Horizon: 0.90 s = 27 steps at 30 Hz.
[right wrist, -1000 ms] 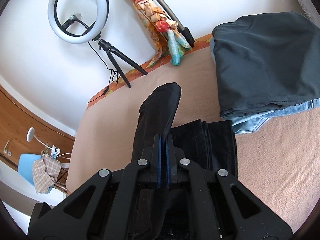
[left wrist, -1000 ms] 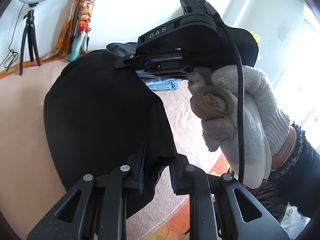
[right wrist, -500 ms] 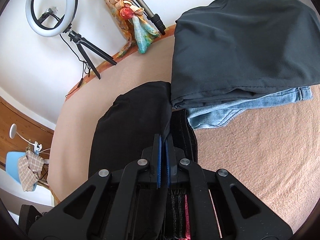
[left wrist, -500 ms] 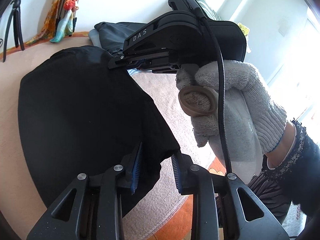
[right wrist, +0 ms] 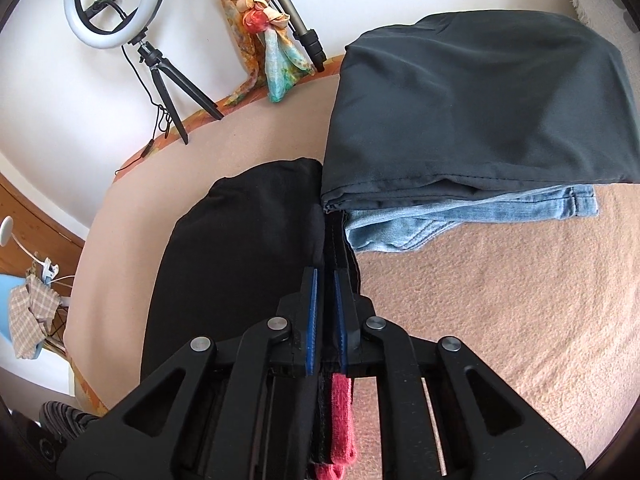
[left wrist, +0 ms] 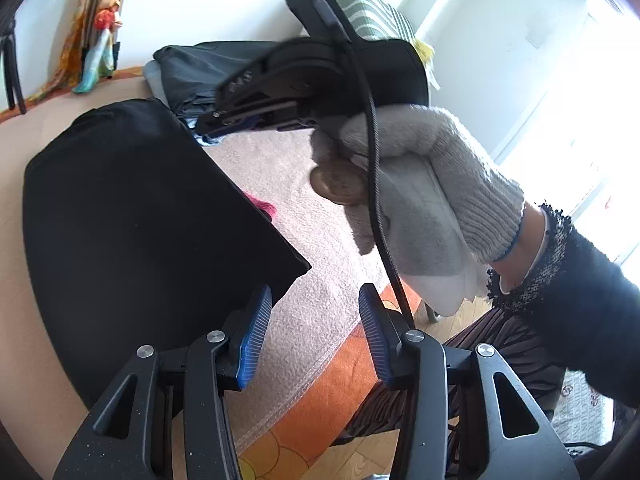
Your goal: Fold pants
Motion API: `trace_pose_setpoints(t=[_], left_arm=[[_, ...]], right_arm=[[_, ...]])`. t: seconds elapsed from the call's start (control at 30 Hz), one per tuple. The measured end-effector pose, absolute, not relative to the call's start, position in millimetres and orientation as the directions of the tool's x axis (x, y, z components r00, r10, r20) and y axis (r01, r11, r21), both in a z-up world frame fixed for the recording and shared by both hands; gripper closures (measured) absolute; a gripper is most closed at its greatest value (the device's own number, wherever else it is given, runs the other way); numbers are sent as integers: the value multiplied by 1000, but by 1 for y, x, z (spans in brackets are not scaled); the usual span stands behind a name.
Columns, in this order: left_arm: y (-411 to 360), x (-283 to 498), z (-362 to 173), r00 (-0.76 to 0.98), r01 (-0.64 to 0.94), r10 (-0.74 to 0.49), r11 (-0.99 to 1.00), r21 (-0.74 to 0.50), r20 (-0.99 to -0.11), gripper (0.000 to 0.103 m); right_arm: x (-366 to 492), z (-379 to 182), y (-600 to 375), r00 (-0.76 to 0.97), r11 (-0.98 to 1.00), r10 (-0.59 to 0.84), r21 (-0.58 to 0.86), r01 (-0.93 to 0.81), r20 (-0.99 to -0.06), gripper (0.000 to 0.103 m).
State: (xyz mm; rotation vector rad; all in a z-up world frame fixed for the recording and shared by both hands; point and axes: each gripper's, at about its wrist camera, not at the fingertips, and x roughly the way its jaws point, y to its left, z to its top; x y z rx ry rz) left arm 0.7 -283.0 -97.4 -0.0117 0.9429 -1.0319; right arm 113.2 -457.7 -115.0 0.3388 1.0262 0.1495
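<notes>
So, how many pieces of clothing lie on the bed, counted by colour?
Black: 1, the black pants
Dark grey: 1, the folded dark grey garment
Light blue: 1, the jeans under the dark grey one
Total: 3

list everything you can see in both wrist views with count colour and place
black pants: 1, black, folded on the pink blanket, beside the stack
dark grey garment: 1, dark grey, folded on top of the jeans
jeans: 1, light blue, under the grey garment
red cloth: 1, red, by the black pants' edge
ring light: 1, white on a black tripod, by the wall
scarf: 1, orange and teal, hanging at the wall
left gripper: black, blue fingers, opening, nothing between them
right gripper: black, opening, black fabric between
gloved hand: white glove, holding the right gripper
</notes>
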Motion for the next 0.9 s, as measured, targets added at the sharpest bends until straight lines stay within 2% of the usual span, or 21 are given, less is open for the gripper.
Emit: trace_pose_setpoints(t=[0.03, 0.07, 0.13, 0.2, 0.3, 0.57, 0.8, 0.9], left_arm=[[-277, 2, -94, 178, 710, -734, 557, -431, -656, 59], [-271, 4, -91, 189, 698, -733, 568, -436, -653, 59], [-256, 7, -85, 220, 677, -731, 591, -439, -646, 58], [-240, 9, -82, 246, 651, -727, 614, -446, -642, 48], [-217, 24, -86, 299, 601, -696, 669, -438, -653, 41], [-173, 78, -113, 328, 364, -622, 778, -512, -711, 41], [-164, 111, -138, 282, 243, -666, 746, -621, -690, 41], [-165, 115, -148, 262, 201, -680, 733, -650, -685, 41]], right_arm=[[109, -115, -459, 513, 935, 289, 353, 28, -808, 86], [105, -115, -460, 512, 933, 299, 360, 22, -805, 74], [98, -117, -463, 514, 921, 325, 389, 19, -794, 57], [92, -120, -467, 500, 903, 364, 429, 16, -786, 49], [88, -128, -469, 469, 874, 428, 486, 5, -773, 36], [92, -144, -470, 414, 841, 490, 541, 8, -767, 33], [96, -160, -479, 372, 791, 563, 612, 16, -738, 32], [96, -162, -484, 375, 761, 600, 648, 5, -707, 29]])
